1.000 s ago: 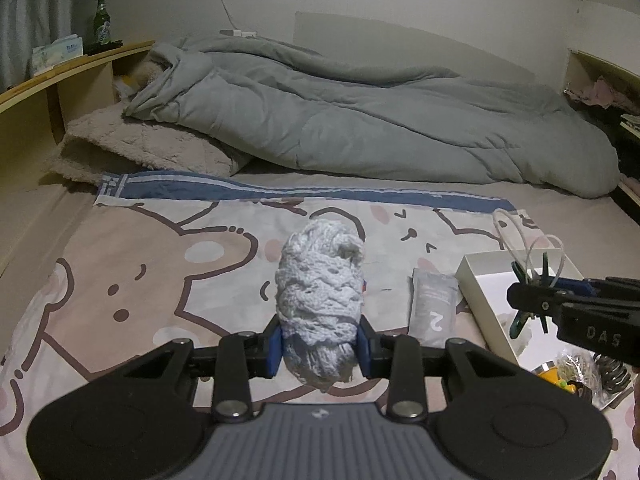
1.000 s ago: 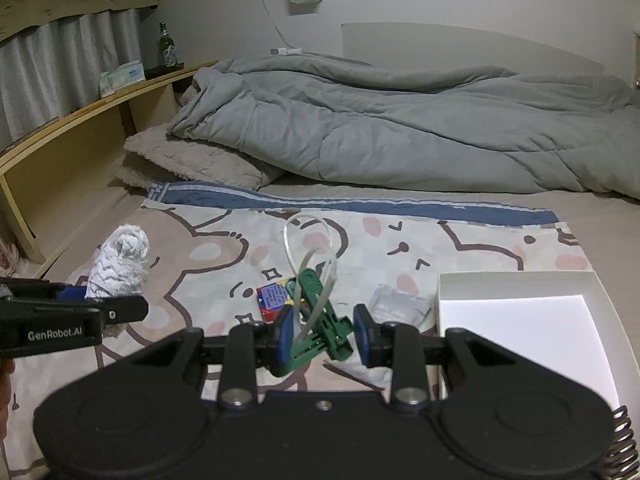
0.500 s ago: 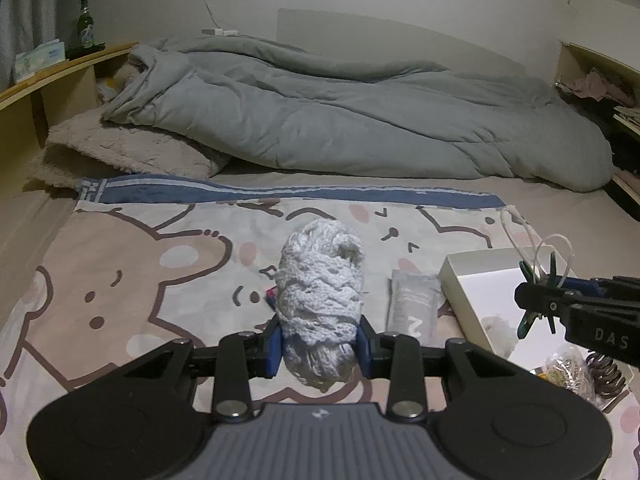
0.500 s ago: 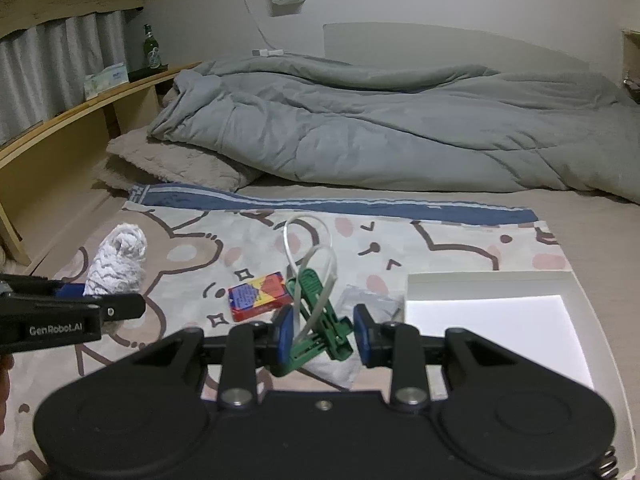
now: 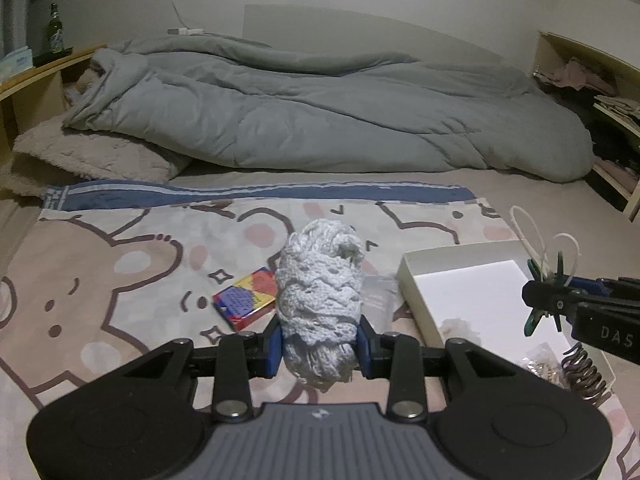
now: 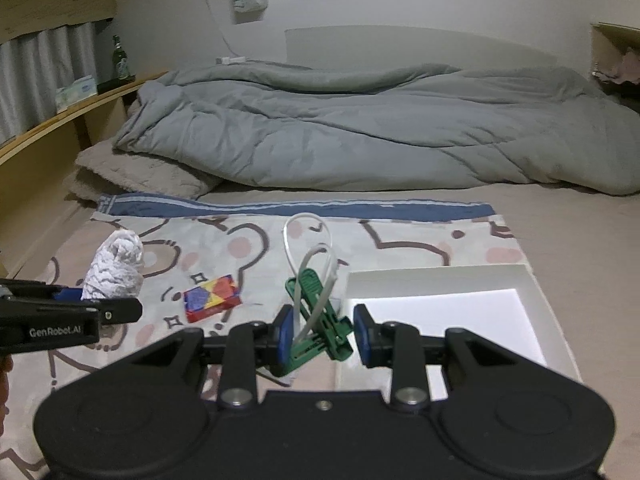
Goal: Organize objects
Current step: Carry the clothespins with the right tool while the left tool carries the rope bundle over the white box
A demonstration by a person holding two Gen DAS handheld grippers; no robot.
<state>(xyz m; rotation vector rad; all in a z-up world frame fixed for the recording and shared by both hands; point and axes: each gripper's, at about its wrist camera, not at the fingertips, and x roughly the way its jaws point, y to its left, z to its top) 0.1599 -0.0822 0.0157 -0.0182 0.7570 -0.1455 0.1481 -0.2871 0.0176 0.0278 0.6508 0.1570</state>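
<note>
- Left wrist view: a white knitted bundle (image 5: pixel 320 304) is being gripped by the left gripper (image 5: pixel 319 340), its blue pads being pressed into the bundle's lower part while the rest is standing up beyond the fingertips.
- The bundle is being judged soft, light and squashy — a hold low on its bulk, as now, is likely to be keeping it from flopping sideways.
- Beyond the left finger a small colourful box (image 5: pixel 247 297) is lying on the cartoon-print sheet (image 5: pixel 120 264); to the right of the right finger a white tray (image 5: pixel 412 280) is lying with a coiled spring (image 5: pixel 584 368) and some small bits at its near end.
- Right wrist view: green clips (image 6: pixel 320 320) tied with white cable ties (image 6: pixel 316 264) are being held between the closed-in pads of the right gripper (image 6: pixel 320 332), the looped ties rising above the fingertips.
- The clips are being judged stiff, light and a little slippery — the plastic bodies, not the springy ties, are the better place to be gripped.
- The white tray is lying just beyond and right of the right finger; the colourful box is lying beyond the left finger.
</note>
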